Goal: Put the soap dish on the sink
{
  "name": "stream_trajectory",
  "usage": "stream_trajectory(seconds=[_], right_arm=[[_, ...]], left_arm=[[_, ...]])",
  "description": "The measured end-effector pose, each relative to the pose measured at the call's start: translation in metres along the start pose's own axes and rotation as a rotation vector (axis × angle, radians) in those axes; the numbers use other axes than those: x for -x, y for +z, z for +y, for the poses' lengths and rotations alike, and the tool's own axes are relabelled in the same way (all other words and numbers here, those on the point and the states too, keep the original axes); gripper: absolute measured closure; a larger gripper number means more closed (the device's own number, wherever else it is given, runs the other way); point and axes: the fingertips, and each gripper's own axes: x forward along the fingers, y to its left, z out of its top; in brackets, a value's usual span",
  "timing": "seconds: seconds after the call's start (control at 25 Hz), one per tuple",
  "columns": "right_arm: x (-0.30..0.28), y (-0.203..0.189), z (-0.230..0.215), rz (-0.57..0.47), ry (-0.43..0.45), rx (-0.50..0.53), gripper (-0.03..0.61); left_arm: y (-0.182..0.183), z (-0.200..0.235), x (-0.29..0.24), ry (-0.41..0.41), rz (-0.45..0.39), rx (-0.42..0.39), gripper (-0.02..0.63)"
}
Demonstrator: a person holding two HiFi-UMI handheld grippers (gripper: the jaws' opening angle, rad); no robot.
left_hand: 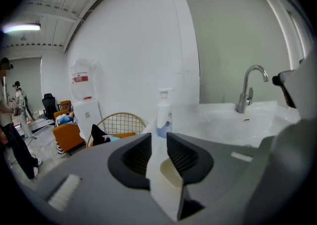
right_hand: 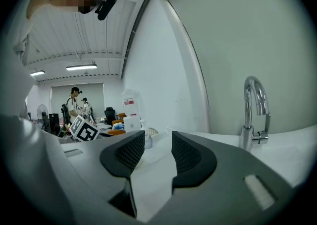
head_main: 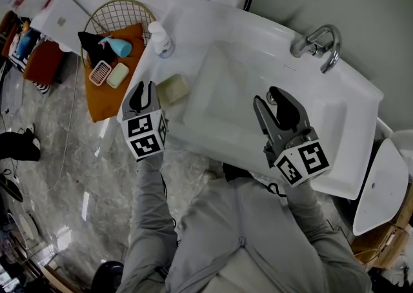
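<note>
The soap dish, pale cream and oblong, lies on the left rim of the white sink. My left gripper hovers just left of it, jaws a little apart with nothing between them. In the left gripper view the dish shows low by the right jaw, with the sink's edge running through the gap. My right gripper hangs over the basin, open and empty, and in the right gripper view it points along the sink.
A pump bottle stands at the sink's back left corner. The faucet rises at the back. Left of the sink, a wire basket and an orange cloth hold a pink dish, a green soap and a blue bottle. A toilet stands at right.
</note>
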Motion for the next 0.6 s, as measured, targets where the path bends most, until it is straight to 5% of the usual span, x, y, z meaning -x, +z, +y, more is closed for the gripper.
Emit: stream_trajectory(seconds=[0.6], right_arm=[[0.015,0.009,0.042,-0.035,0.042,0.017,0.41]], left_arm=[[0.03,0.004,0.079,0.018,-0.131,-0.04,0.505]])
